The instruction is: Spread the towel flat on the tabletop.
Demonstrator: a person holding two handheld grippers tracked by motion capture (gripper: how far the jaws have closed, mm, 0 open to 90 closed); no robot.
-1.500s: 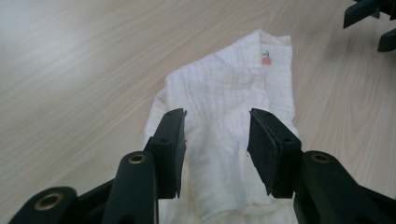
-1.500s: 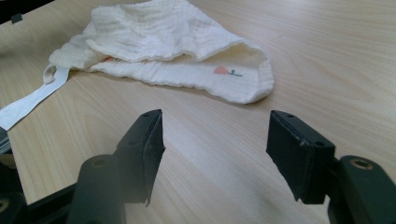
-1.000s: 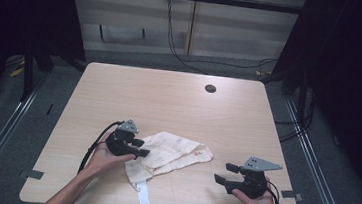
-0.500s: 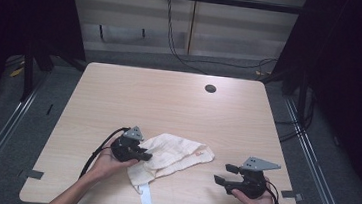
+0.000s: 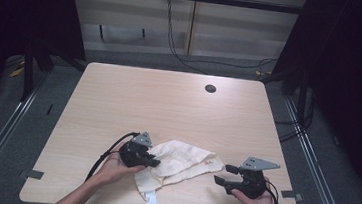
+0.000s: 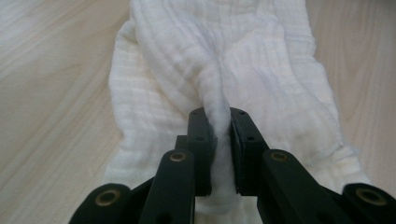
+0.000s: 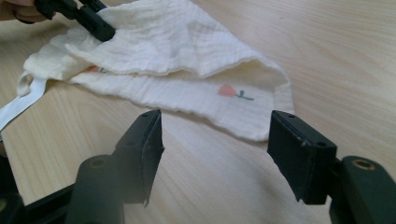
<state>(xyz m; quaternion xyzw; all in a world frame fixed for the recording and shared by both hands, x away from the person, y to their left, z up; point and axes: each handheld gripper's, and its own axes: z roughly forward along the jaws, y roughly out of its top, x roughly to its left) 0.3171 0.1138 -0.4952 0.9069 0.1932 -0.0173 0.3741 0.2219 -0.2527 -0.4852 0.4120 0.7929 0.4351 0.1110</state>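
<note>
Left gripper (image 5: 155, 163) low, level, jaws just closed, pinching cloth (image 5: 183, 162) fold | right gripper (image 5: 222, 175) level, jaws apart

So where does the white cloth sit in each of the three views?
High view: the white cloth lies near the table's front edge, between the two grippers.
Left gripper view: it runs up the centre, a fold pinched between the jaws.
Right gripper view: upper middle, beyond the open jaws.
Shared landmark: the left gripper gripping the cloth.

Cream cloth (image 5: 183, 161), pink flower print
</note>
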